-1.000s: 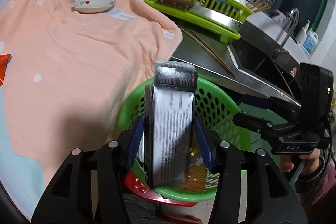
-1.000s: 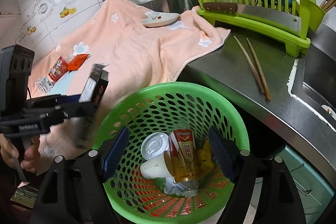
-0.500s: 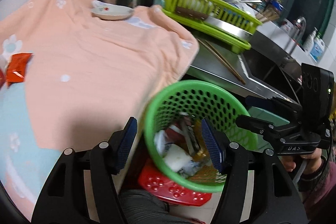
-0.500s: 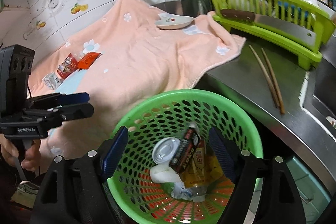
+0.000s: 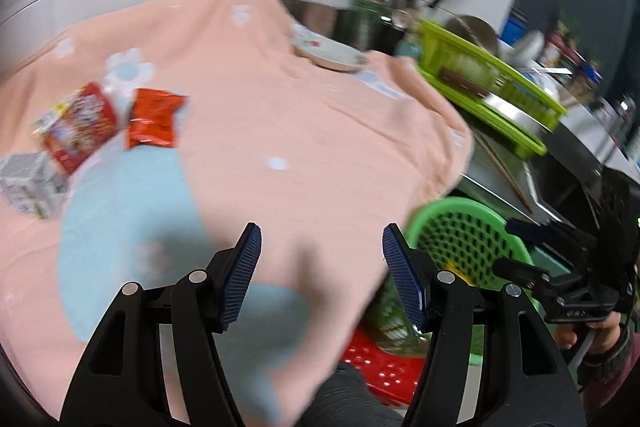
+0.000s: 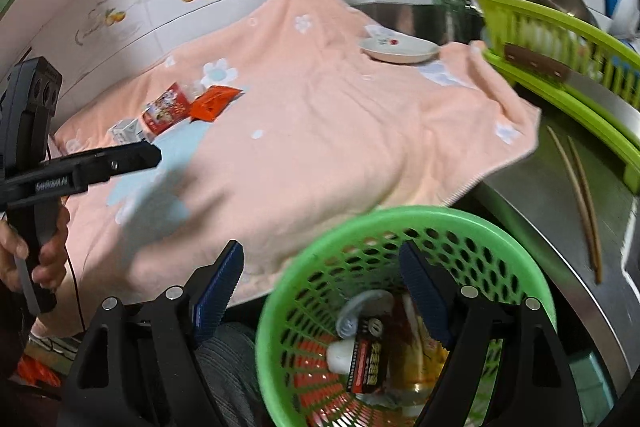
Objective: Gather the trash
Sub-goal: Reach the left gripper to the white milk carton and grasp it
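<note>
The dark rectangular carton (image 6: 370, 363) that the left gripper (image 5: 322, 267) pinched a second ago now lies inside the green perforated plastic basket (image 6: 472, 227), among a white cup and other litter. That gripper, jaws spread after opening further, has swung from the basket over the peach towel (image 5: 304, 131), empty. The right gripper (image 6: 322, 287) hangs spread and empty at the basket's rim.

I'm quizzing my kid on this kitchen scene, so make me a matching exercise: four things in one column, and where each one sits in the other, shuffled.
Things:
1. black box
2. orange packet
3. white dish
4. chopsticks

Places:
A. bare steel counter
B. inside the green basket
C. far end of the pink towel, by the green dish rack
D. on the towel beside the red packet

Pairs: 1-B, 2-D, 3-C, 4-A
</note>
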Demonstrator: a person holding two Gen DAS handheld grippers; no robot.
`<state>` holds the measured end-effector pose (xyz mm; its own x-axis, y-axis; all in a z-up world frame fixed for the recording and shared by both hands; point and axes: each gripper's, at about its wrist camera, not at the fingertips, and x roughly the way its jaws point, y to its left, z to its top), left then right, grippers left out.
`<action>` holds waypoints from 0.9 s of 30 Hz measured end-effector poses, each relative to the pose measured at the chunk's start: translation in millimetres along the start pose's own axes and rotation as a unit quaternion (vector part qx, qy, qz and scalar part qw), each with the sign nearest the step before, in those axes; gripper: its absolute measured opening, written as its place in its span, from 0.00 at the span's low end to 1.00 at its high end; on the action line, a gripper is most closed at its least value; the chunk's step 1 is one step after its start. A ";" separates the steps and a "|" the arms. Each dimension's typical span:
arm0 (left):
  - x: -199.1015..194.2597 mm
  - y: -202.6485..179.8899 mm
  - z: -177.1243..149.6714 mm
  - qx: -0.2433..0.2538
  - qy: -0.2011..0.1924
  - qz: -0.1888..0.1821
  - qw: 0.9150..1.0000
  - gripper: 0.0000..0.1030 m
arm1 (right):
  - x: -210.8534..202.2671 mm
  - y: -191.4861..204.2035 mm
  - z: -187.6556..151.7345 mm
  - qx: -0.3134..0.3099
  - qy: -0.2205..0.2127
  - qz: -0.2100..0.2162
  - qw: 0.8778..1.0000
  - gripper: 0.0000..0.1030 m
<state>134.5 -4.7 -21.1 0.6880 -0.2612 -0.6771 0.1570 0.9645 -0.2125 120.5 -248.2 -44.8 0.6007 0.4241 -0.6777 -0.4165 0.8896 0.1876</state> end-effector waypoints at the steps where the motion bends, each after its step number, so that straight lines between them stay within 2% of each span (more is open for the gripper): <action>1: -2.7 9.2 1.3 -0.009 -0.001 0.009 1.000 0.61 | 3.2 4.2 2.5 -0.004 0.001 0.003 1.000 0.75; 8: -22.2 75.1 12.1 -0.079 -0.011 0.080 0.994 0.62 | 24.1 31.2 23.4 -0.034 0.007 0.026 0.999 0.75; 10: -28.2 95.0 15.5 -0.103 -0.015 0.102 0.989 0.64 | 30.3 39.9 29.8 -0.043 0.007 0.034 0.998 0.75; 14: -39.0 141.1 25.4 -0.170 -0.023 0.139 0.975 0.65 | 41.6 55.2 38.6 -0.058 0.009 0.047 0.997 0.75; 20: -42.9 206.6 39.4 -0.288 -0.033 0.173 0.941 0.65 | 59.4 72.0 47.1 -0.075 0.016 0.067 0.995 0.75; 25: -33.1 247.4 47.3 -0.355 -0.033 0.201 0.912 0.66 | 72.9 78.0 51.2 -0.081 0.023 0.080 0.993 0.75; 27: -27.4 259.7 48.6 -0.373 -0.028 0.208 0.904 0.66 | 79.3 78.7 53.0 -0.083 0.027 0.084 0.993 0.75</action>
<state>190.9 254.9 -23.5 0.6155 0.1407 -0.7755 -0.6302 0.6787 -0.3770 171.5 -135.6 -46.1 0.4775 0.5506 -0.6847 -0.6170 0.7649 0.1848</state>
